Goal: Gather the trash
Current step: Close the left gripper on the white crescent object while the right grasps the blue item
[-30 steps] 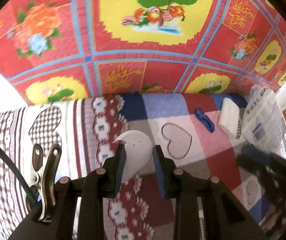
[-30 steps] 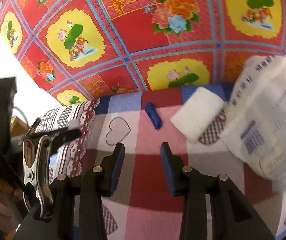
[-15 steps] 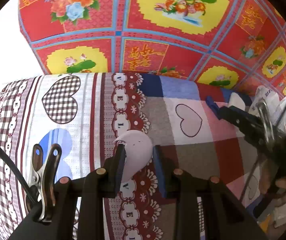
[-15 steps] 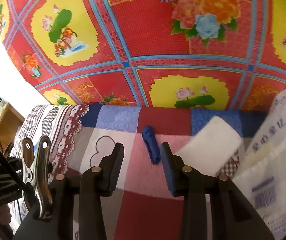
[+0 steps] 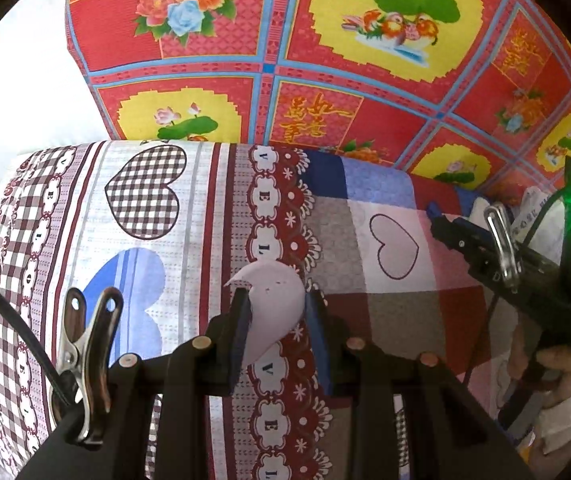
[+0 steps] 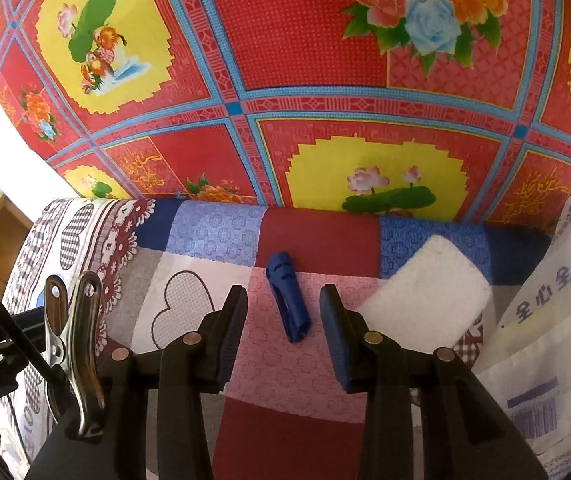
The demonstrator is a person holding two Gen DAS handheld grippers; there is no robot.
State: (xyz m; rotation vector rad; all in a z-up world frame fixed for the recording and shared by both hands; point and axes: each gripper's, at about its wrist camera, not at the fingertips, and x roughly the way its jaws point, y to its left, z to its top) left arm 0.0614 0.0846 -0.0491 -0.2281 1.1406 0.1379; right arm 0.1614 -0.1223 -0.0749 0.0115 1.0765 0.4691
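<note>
Right wrist: white pad [image 6: 429,292] beside blue scrap [image 6: 287,296].

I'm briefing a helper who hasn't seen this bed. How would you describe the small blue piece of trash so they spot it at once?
On the patchwork bedsheet, look near the red floral wall cloth. The blue trash piece lies on a pink square, left of the white foam block. It is the only small, dark-blue, crumpled tube there.

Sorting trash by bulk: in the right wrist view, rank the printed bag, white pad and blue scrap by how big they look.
1. Printed bag, though cut off by the frame and nearest the camera.
2. White pad.
3. Blue scrap.
</note>
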